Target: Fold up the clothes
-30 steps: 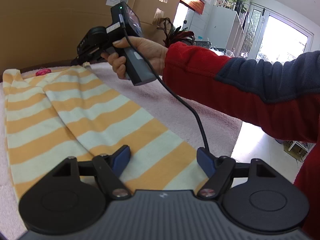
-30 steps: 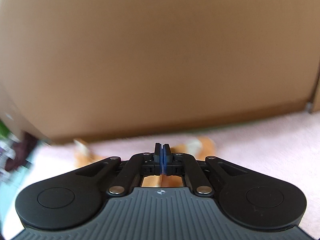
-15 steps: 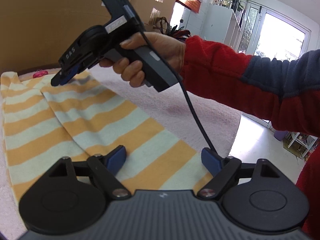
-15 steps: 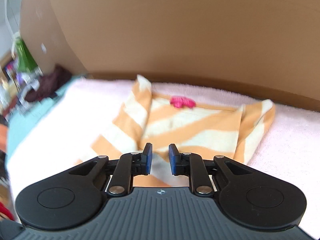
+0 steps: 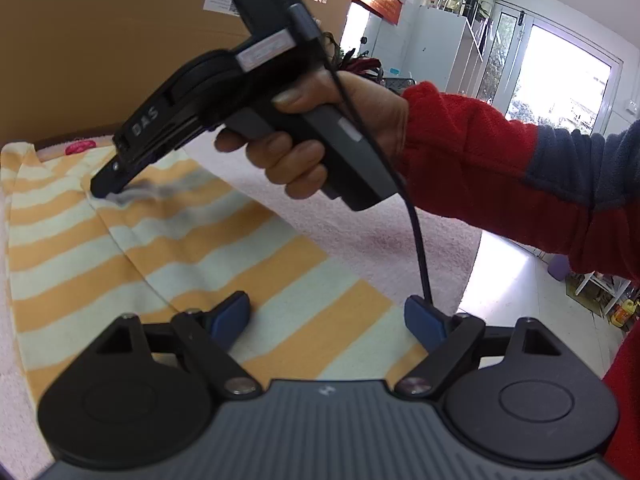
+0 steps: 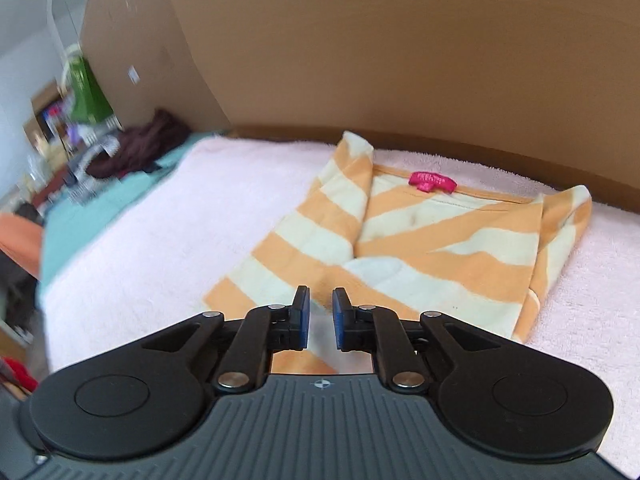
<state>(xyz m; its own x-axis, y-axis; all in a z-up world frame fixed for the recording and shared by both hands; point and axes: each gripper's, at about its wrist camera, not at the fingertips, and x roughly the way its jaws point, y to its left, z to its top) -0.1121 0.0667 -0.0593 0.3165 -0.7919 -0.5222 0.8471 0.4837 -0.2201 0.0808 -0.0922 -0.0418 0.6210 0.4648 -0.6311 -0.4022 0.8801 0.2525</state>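
Pale pink towelling surface (image 6: 132, 264) spread under a striped orange-and-cream garment (image 6: 420, 252), sides folded in, pink label (image 6: 432, 181) at 12 o'clock. Brown cardboard wall (image 6: 360, 48) behind; teal cloth (image 6: 96, 216) and clutter at 9 o'clock; bright glass doors (image 5: 560, 80) at 2 o'clock. Left gripper (image 5: 328, 316) wide open over the hem, gripping nothing. Right gripper (image 6: 320, 318) slightly parted, just narrowed a little, empty, above the cloth.

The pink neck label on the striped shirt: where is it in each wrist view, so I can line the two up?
Left wrist: pink label far left, mid-height, beyond the right gripper.
Right wrist: label right of centre, at the shirt's far edge.
Shared landmark: cardboard wall behind the shirt.
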